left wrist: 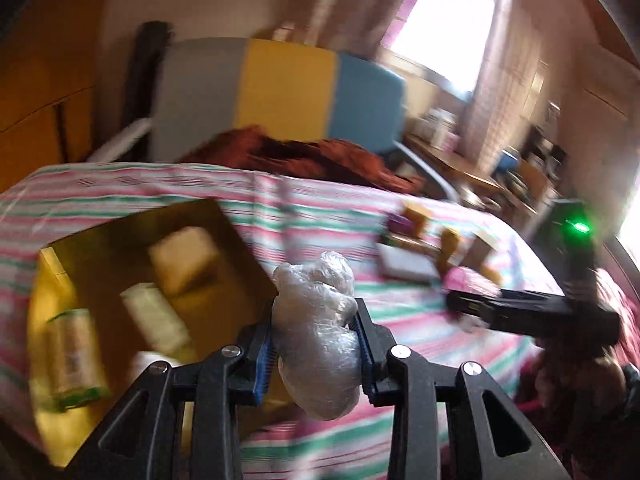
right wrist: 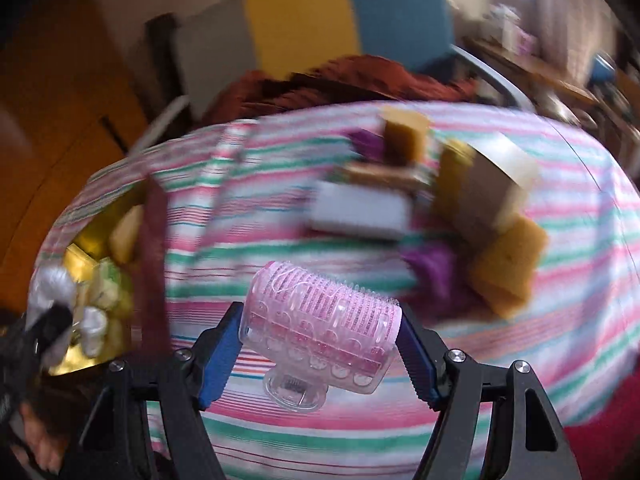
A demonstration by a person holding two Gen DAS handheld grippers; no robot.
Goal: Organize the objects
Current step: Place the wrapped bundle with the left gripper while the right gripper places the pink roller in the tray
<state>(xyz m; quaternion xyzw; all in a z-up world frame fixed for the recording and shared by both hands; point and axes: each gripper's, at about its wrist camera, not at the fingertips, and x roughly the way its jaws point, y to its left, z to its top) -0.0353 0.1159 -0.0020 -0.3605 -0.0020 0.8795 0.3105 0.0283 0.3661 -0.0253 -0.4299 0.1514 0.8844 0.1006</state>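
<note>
Crinkled clear plastic wrap, bunched into a lumpy bundle (left wrist: 320, 336), sits clamped between the blue pads of the left claw (left wrist: 316, 344) in the left wrist view, lifted above a bed (left wrist: 360, 232) covered in a pink, green and white striped sheet. Left of the bundle lies an open gold-lined box (left wrist: 100, 240) with several pale wrapped items already inside, though blur hides what they are. Farther right on the bed sits a loose cluster of small things (left wrist: 424, 240), and the right claw (left wrist: 460, 304) reaches across from the right edge with something pink at its tip. In the right wrist view, that claw (right wrist: 320, 340) is clamped on a pink hair roller (right wrist: 324, 324) with a clear plastic clip, held crosswise with its ends against the blue pads. Beyond it the cluster reads as brown and mustard blocks, a white box and something purple (right wrist: 432, 268), all smeared by motion. The gold box (right wrist: 80, 256) shows at the far left, with the left claw and its white bundle (right wrist: 52, 292) over it. Both hands appear to be in the carrying step, each with one item picked from the bed. Next, each load likely needs bringing over the box's open space and lowering before the pads part, with the hands taking turns so they do not crowd each other.
</note>
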